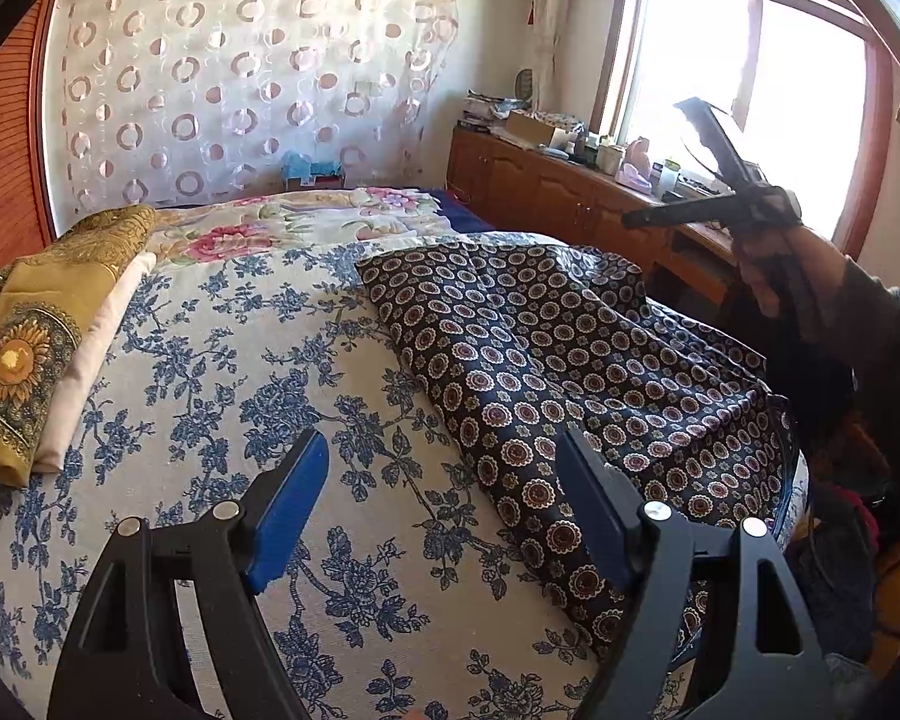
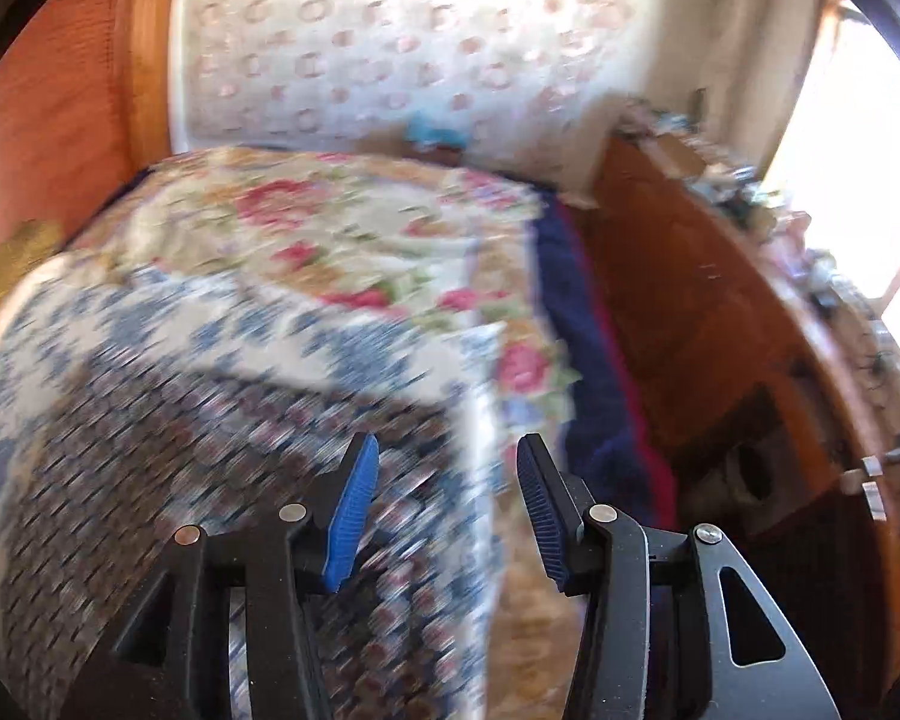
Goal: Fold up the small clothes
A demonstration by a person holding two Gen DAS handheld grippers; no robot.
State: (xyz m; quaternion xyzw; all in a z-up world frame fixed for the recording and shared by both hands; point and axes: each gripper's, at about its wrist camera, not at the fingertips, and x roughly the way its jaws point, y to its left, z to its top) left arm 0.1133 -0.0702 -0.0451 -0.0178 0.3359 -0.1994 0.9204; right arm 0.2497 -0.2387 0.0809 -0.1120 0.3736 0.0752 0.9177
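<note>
A dark navy garment (image 1: 546, 372) printed with round medallions lies spread and rumpled on the right side of the bed, reaching the bed's right edge. My left gripper (image 1: 441, 444) is open just above the blue-flowered sheet (image 1: 222, 360), its right finger over the garment's near-left edge, with nothing between its blue pads. A hand holds my right gripper (image 1: 657, 162) up in the air beyond the bed's right edge, open and empty. The right wrist view is motion-blurred: that gripper (image 2: 447, 444) stands open above the garment (image 2: 210, 450) and the bed's far right corner.
A folded golden cloth on a cream stack (image 1: 24, 360) sits at the bed's left. A rose-patterned quilt (image 1: 282, 228) covers the far end. A wooden cabinet (image 1: 558, 192) with a cluttered top runs along the right under a bright window. A wooden headboard stands at the left.
</note>
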